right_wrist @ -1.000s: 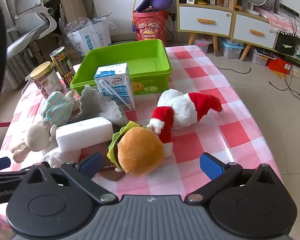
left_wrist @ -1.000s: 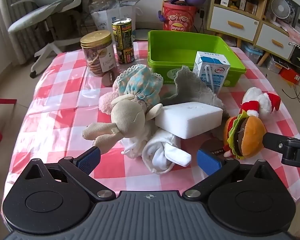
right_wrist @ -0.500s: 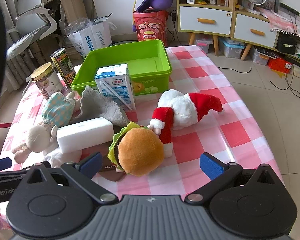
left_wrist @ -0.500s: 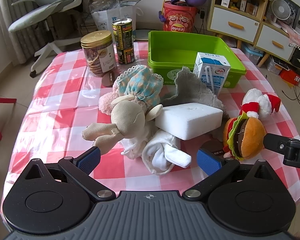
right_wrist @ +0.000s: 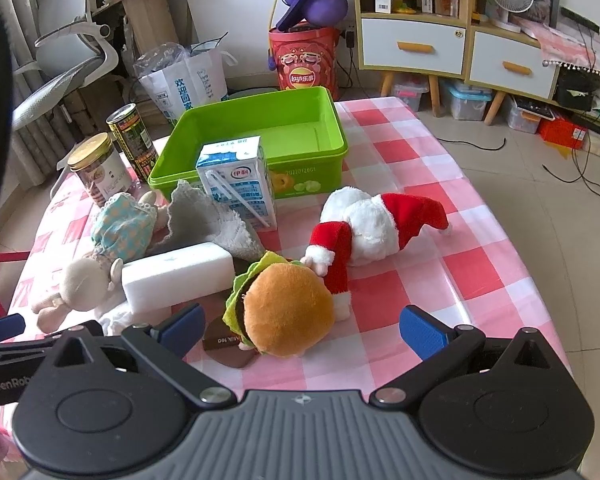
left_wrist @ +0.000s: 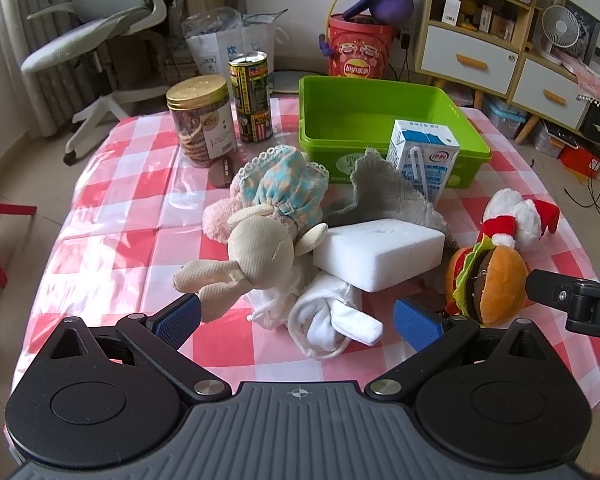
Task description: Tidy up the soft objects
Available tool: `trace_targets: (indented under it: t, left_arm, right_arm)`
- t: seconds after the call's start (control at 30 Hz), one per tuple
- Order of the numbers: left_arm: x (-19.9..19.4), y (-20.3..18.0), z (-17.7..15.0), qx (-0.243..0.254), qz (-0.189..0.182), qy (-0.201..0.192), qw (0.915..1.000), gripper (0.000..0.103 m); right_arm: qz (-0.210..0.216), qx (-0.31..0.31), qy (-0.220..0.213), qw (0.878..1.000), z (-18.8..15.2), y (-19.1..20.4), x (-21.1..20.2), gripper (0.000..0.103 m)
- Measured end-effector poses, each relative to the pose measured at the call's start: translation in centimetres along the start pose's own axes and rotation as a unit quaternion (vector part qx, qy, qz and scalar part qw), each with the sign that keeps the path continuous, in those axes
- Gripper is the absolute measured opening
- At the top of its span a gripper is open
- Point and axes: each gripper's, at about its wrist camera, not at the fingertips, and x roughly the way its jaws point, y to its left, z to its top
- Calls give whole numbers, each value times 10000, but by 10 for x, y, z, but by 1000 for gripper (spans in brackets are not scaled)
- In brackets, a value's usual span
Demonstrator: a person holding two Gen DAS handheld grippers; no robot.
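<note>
The left tongs (left_wrist: 296,316) hang released above the near edge of the worktop (left_wrist: 112,240), a table under a red-and-white checked plastic cloth; between their blue pads (left_wrist: 178,316) lies a crumpled white cloth bundle (left_wrist: 328,320), untouched; just beyond it a beige plush rabbit in a blue-and-peach frilled dress (left_wrist: 260,224) lies on its side, its long axis running near-left to far-right, head and ears pointing toward the near left; a white rectangular foam block (left_wrist: 376,252) rests against the rabbit's right, long axis left to right, partly over a grey fringed cloth (left_wrist: 384,196). The right tongs (right_wrist: 300,328) are likewise released, gaping wide just near of an orange plush hamburger with green lettuce trim (right_wrist: 288,312), which stands on edge with its bun top facing the camera and partly covers a brown packet (right_wrist: 228,350); touching the burger's far right side, a white plush figure in a red Santa hat and scarf (right_wrist: 372,228) lies with its hat tip pointing right. A blue-and-white milk carton (right_wrist: 236,180) stands upright just in front of a lime-green plastic bin (right_wrist: 260,132) at the far side; left of the bin stand a gold-lidded clear biscuit jar (left_wrist: 202,120) and a tall dark printed tin can (left_wrist: 254,96).
</note>
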Motion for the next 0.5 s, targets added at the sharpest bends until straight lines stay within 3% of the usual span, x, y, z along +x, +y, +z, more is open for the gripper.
trace_targets:
  t: [0.5]
  left_arm:
    - [-2,1,0,16,-27,-50,10000,98]
  right_arm:
    - [7,-31,-11,10000,0,1,-1,90]
